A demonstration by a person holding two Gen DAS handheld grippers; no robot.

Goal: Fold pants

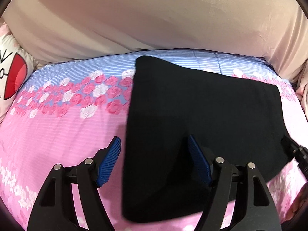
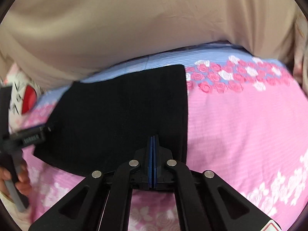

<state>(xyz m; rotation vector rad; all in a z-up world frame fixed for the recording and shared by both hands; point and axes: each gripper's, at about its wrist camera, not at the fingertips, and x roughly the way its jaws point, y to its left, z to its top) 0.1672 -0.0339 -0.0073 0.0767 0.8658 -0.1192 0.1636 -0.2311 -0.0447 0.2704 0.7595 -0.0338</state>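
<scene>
Looking across the bed, we start with the biggest thing: one beige cover filling the far side from nine o'clock round to three, and in front of it one floral bedsheet, blue-striped at the back, pink with roses nearer us. On that sheet lie the pants, one black garment, already down to a compact squarish packet with crisp edges. By our reckoning the folding is mostly done, perhaps fully; whether one more fold is wanted we cannot say, and what is left looks like tidying the packet.

Over at nine o'clock, one white cushion with a red print peeks in.

Now the tools, two of them. Our left gripper stands wide, its blue pads straddling the packet's left edge without pressing it, one finger over pink sheet, the other over black cloth. Our right gripper is pinched fully together at the packet's near right corner; whether any cloth is caught between the pads we cannot tell. One hand shows at eight o'clock in the right view.
</scene>
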